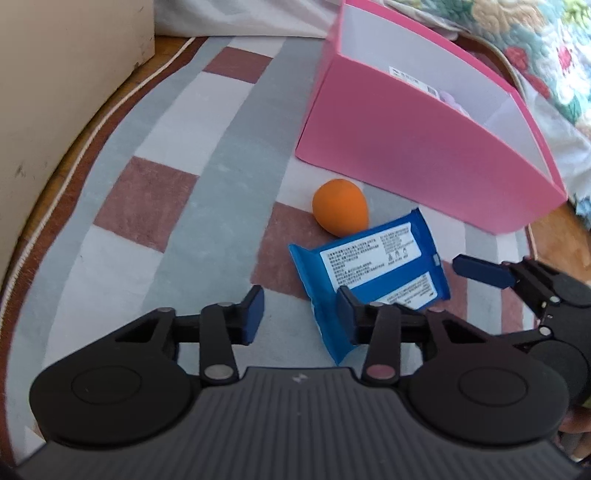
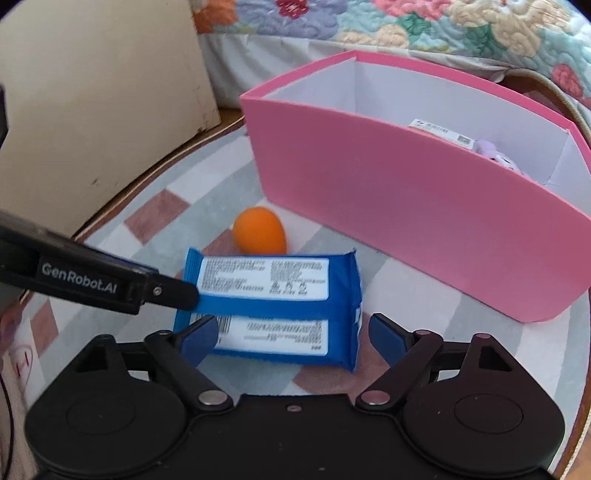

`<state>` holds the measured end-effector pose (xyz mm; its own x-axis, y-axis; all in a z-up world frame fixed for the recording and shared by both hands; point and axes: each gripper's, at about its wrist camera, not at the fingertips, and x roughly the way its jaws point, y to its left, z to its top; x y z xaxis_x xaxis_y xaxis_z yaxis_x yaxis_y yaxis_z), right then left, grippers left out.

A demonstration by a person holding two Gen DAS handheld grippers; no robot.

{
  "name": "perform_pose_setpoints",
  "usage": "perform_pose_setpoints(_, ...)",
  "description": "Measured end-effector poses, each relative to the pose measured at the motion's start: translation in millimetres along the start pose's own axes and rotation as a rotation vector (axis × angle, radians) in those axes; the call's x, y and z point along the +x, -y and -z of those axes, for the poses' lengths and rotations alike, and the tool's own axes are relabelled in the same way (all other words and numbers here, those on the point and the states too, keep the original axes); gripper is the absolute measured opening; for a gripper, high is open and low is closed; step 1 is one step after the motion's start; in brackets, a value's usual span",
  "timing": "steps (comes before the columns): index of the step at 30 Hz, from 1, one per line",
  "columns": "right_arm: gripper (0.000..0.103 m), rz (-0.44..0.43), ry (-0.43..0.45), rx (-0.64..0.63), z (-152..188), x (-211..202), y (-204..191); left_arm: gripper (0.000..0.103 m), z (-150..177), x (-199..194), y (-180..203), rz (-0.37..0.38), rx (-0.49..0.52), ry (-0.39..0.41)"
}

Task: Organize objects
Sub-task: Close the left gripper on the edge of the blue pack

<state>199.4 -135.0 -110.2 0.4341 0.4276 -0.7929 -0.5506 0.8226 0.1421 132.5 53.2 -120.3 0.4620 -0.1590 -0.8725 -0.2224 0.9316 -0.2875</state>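
Left wrist view: left claw (image 1: 300,314) stands narrowly parted, its right pad seemingly touching the blue packet (image 1: 373,275) on the checked rug (image 1: 155,206). Right wrist view: right claw (image 2: 291,334) straddles the packet wide, unpinched, near the orange ball (image 2: 259,235) and pink box (image 2: 406,199).

The print on the blue packet's (image 2: 271,308) white labels is too small and smeared to read in either view. Its near left corner is covered by the right gripper's (image 2: 291,336) left pad, and in the left wrist view the left gripper's (image 1: 301,314) right finger (image 1: 347,314) hides part of its near end. Inside the pink box (image 2: 406,206) only the top of a pale purple item (image 2: 493,153) and a strip of label (image 2: 441,133) show above the near wall; what they are cannot be told. The quilted bedding (image 2: 406,22) runs off the far edge
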Motion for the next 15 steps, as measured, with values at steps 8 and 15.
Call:
perform_pose_setpoints(8, 0.060, -0.054, -0.039, 0.165, 3.9, 8.9, 21.5, 0.025, 2.3, 15.9, -7.8, 0.148, -0.109, -0.074)
perform_pose_setpoints(15, 0.032, 0.047, -0.016, 0.153, 7.6, -2.9, 10.2, 0.019, 5.1, 14.3, -5.0, 0.114, -0.121, -0.015)
